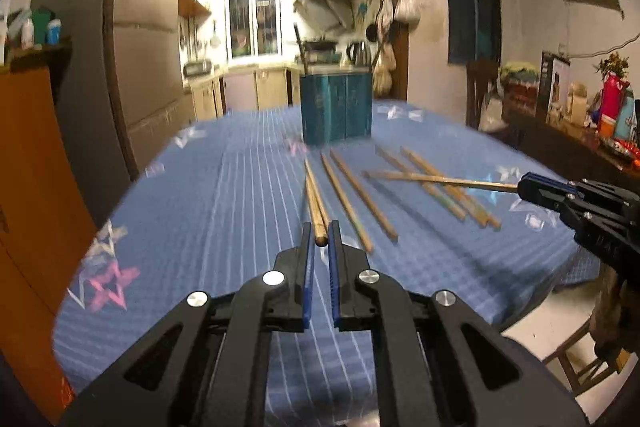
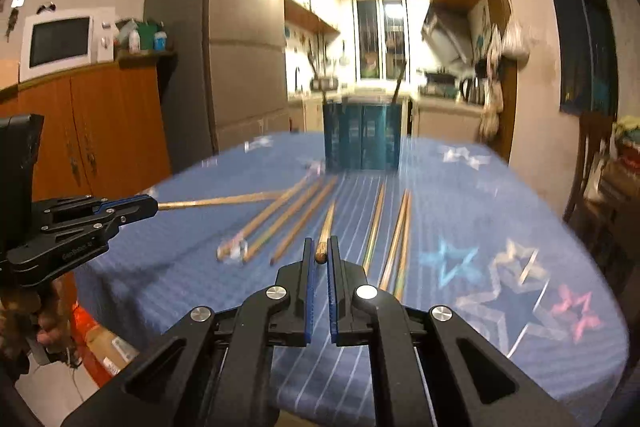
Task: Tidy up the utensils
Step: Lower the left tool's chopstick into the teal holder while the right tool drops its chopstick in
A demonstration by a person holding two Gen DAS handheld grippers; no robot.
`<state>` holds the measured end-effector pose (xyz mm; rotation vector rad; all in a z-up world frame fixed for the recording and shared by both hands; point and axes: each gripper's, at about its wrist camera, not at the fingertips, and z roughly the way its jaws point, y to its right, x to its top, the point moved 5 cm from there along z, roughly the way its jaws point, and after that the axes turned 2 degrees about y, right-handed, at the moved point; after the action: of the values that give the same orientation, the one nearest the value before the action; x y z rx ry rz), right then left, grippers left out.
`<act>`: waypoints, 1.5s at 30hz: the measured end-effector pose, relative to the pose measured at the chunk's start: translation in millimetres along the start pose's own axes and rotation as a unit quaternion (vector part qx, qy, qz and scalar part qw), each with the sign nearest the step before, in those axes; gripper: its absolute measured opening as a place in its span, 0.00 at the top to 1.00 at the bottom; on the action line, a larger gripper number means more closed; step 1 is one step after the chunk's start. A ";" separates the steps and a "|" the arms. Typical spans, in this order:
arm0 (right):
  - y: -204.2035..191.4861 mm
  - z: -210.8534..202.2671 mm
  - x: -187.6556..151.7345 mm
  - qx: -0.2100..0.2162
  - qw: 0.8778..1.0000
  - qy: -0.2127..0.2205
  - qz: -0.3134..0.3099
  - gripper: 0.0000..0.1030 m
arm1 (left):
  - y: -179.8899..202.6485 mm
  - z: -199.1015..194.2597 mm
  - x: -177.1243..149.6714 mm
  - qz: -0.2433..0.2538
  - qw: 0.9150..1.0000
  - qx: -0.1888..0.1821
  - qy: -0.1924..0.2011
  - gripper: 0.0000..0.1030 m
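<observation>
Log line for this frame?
left gripper: shut on wooden chopstick | right gripper: shut on second wooden chopstick | teal holder: upright

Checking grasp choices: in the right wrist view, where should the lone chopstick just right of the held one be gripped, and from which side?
Its near end, approached from the near table edge along its length. The chopstick lies flat on the tablecloth, pointing toward the blue holder, with bare cloth on both sides for the fingers.
</observation>
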<state>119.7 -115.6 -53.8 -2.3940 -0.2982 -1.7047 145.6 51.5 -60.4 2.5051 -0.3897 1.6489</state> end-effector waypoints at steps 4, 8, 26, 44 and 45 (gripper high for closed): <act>7.8 -7.0 36.9 0.003 0.999 0.031 -0.015 0.93 | -4.4 -6.3 39.3 0.006 0.999 0.001 0.037 0.95; 16.5 -1.8 75.3 0.018 0.998 0.048 -0.025 0.94 | -10.0 -5.2 80.0 0.013 0.997 0.003 0.070 0.95; 42.2 75.8 172.4 0.055 0.998 0.031 -0.017 0.94 | -30.9 53.3 158.5 -0.019 0.998 -0.005 0.057 0.95; 56.7 85.3 250.7 0.052 0.996 0.073 -0.019 0.94 | -17.4 60.8 232.4 -0.011 0.997 -0.022 0.070 0.95; 59.2 86.3 259.2 0.051 0.996 0.076 -0.019 0.94 | -16.3 61.4 238.4 -0.012 0.997 -0.023 0.072 0.95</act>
<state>296.9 -135.4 161.4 -2.1857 -0.3994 -1.8287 293.7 17.0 133.9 2.3316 -0.3743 1.7764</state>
